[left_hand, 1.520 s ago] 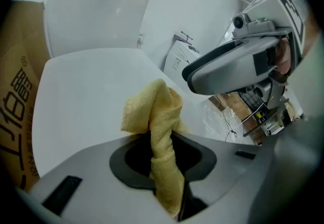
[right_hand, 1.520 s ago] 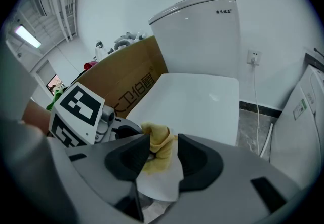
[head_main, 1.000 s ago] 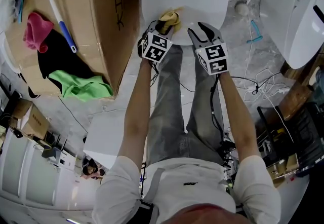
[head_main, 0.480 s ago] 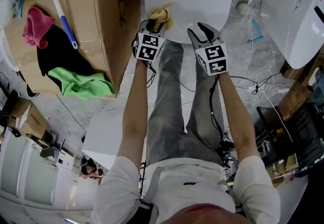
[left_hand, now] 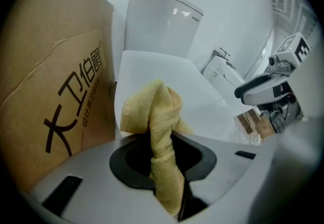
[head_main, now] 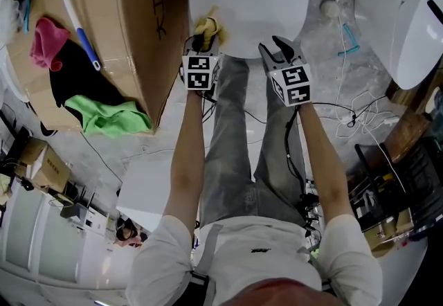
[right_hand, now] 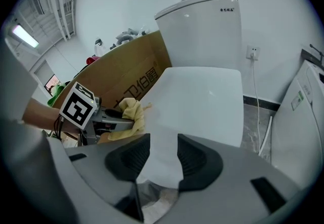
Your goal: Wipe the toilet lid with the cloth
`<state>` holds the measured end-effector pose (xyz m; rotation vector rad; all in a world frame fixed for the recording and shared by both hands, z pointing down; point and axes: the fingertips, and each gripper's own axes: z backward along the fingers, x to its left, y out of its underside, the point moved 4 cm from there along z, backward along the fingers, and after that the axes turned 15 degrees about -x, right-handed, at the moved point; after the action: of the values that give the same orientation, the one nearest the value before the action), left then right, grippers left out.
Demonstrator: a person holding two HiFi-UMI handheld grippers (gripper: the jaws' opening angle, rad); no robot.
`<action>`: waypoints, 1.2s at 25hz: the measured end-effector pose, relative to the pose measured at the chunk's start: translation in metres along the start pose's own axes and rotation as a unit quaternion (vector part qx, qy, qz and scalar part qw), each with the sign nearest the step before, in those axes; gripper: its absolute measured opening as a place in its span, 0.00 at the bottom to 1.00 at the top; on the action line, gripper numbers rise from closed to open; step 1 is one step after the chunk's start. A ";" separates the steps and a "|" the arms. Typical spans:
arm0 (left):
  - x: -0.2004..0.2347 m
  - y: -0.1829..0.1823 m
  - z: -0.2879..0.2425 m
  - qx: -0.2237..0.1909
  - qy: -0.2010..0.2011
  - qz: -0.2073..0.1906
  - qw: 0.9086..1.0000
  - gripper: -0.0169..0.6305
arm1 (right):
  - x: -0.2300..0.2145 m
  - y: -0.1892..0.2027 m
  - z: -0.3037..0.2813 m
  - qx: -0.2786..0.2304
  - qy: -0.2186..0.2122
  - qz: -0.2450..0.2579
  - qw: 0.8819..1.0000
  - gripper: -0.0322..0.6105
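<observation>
The white toilet lid (head_main: pixel 249 0) is closed, with the cistern (right_hand: pixel 200 30) behind it. A yellow cloth (head_main: pixel 205 25) rests on the lid's near left edge, and my left gripper (head_main: pixel 201 43) is shut on it; the cloth (left_hand: pixel 159 132) bunches up between the jaws in the left gripper view. My right gripper (head_main: pixel 279 50) hovers open at the lid's near right edge with nothing between its jaws. In the right gripper view the lid (right_hand: pixel 200 99) fills the middle, and the left gripper (right_hand: pixel 132 122) with the cloth (right_hand: pixel 129 111) shows at left.
A big cardboard box (head_main: pixel 138 28) stands close against the toilet's left side, with a brush (head_main: pixel 79 28), pink cloth (head_main: pixel 47 41) and green cloth (head_main: pixel 111 118) beyond. Another white appliance (head_main: pixel 405 17) stands right. Cables (head_main: pixel 346 118) run over the grey floor.
My left gripper has slid the yellow cloth leftward along the lid's near edge. The right gripper has stayed about where it was.
</observation>
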<state>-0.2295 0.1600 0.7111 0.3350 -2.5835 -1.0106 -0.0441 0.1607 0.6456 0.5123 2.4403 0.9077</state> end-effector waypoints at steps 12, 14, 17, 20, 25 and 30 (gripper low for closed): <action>-0.074 0.020 -0.009 0.025 0.019 0.006 0.999 0.19 | -0.028 0.010 0.028 -0.010 0.016 -0.019 1.000 0.34; -0.092 0.022 -0.014 0.036 0.040 0.002 0.999 0.19 | -0.032 0.010 0.033 -0.011 0.018 -0.021 1.000 0.34; -0.116 0.019 -0.020 0.049 0.078 -0.011 0.996 0.19 | -0.036 0.004 0.041 -0.013 0.021 -0.017 1.000 0.34; -0.134 0.002 -0.015 0.043 0.099 -0.022 0.994 0.19 | -0.040 -0.012 0.054 -0.021 0.021 -0.007 1.000 0.33; -0.152 -0.064 0.015 -0.004 0.111 -0.035 0.993 0.19 | -0.037 -0.066 0.089 -0.049 0.023 0.018 0.998 0.32; -0.156 -0.150 0.069 -0.069 0.105 -0.053 0.991 0.19 | -0.015 -0.144 0.141 -0.104 0.027 0.036 0.994 0.32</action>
<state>-0.1007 0.1466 0.5241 0.5177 -2.3167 -1.1200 0.0220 0.1220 0.4583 0.5074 2.3514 1.2049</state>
